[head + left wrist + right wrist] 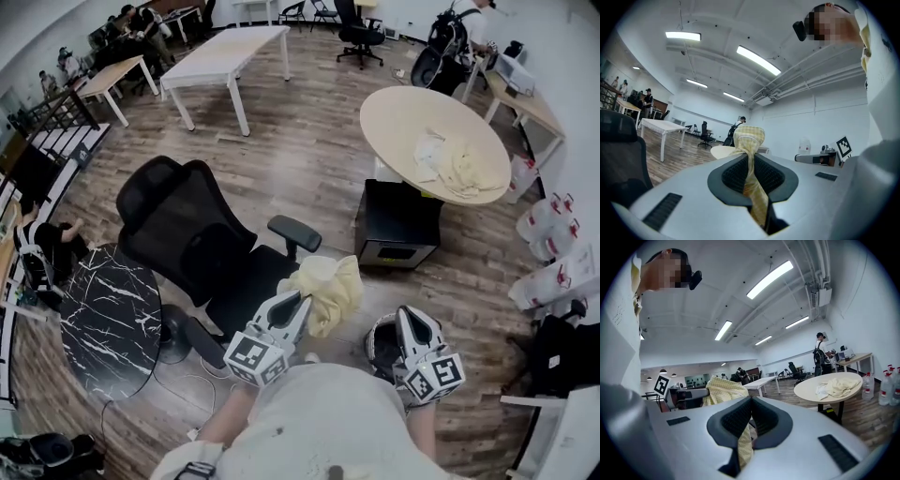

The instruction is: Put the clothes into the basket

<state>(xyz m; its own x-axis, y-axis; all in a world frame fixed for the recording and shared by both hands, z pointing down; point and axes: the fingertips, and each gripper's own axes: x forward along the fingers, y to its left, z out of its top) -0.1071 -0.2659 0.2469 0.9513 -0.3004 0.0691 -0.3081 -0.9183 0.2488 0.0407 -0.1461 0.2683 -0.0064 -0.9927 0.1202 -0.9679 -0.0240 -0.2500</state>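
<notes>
Your left tongs [749, 157] and right tongs [749, 404] are each clamped on 1 yellow checked cloth [333, 286] held between them, not yet binned; the dark round container [380, 345] under the right tongs, likely the basket, hides its contents, and pale clothes [455, 164] lie on the round table [394, 117] well ahead.

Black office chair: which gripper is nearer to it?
Left. The left gripper is beside the seat of the black office chair; the right gripper is farther, past the left one.

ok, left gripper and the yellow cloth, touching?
Touching. In the left gripper view, the left gripper has its fingers closed on the yellow checked cloth, which is pinched between them and bunches past the tips.
</notes>
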